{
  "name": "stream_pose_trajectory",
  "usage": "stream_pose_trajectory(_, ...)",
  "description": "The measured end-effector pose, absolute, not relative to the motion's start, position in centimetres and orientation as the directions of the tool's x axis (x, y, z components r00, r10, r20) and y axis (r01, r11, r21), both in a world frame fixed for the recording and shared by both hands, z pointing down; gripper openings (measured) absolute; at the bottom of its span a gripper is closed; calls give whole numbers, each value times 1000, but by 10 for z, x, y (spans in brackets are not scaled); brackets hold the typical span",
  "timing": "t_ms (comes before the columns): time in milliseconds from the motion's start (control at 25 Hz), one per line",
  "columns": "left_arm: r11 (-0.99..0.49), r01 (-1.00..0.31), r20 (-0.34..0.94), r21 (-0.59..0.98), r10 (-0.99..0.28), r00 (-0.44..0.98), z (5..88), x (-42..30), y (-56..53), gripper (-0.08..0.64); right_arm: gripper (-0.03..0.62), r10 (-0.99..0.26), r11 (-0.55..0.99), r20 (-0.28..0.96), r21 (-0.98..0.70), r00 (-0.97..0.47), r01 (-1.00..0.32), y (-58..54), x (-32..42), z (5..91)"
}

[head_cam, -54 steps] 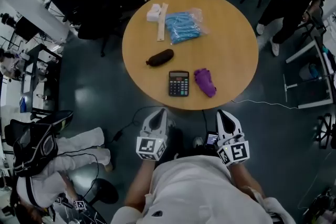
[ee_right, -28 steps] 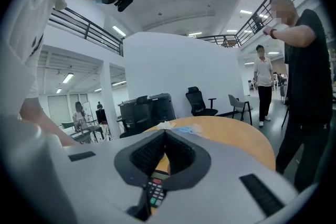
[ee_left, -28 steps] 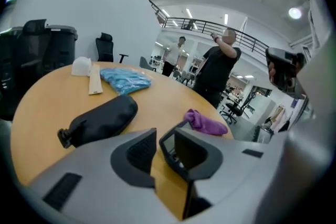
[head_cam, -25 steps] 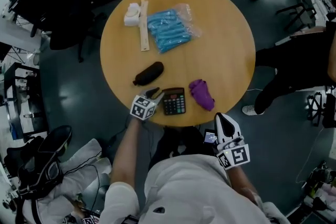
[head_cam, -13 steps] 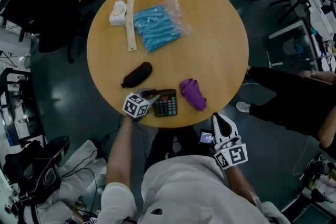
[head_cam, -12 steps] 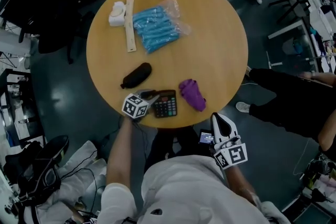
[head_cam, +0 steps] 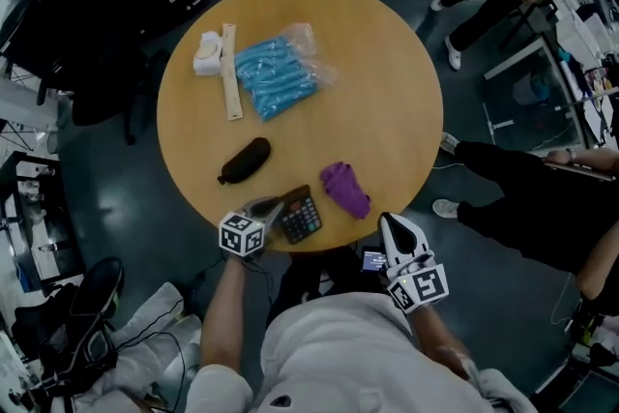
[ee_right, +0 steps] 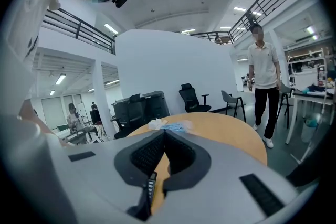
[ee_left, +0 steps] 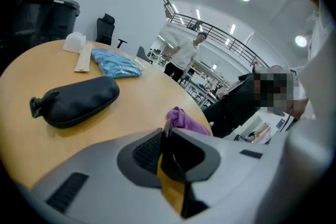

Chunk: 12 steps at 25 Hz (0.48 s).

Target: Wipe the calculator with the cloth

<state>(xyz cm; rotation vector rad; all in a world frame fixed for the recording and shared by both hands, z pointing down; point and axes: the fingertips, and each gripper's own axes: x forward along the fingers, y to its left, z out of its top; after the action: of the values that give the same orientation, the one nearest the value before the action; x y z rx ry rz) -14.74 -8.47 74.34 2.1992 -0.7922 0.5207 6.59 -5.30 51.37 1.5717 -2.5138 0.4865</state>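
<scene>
Closing just now, left gripper (head_cam: 274, 207) pinches the calculator (head_cam: 301, 219), skewing it; right gripper (head_cam: 393, 221) jaws together, empty; cloth (head_cam: 344, 190) untouched.

An open-plan lab or office — swivel chairs (ee_right: 191, 96), cluttered desks (ee_right: 307, 93), a railed mezzanine (ee_right: 79, 29) overhead.

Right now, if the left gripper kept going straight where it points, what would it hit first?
Probably the purple cloth, just past the tips of the left gripper, whose jaws have just been closing on the calculator; depth is hard to judge.
</scene>
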Motion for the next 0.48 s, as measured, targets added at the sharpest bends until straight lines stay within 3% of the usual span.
stream_pose_trajectory(240,-406,-736,525,542,-521,673,728,-160,-72,52,15,-845,408,287,-201,-452,-891,-57,71,525)
stream_pose_trajectory(480,-326,-744,445,583,-638,628,698,-179,-66,52,17,-787,466,378,-156,-488,-871,-69,76,567)
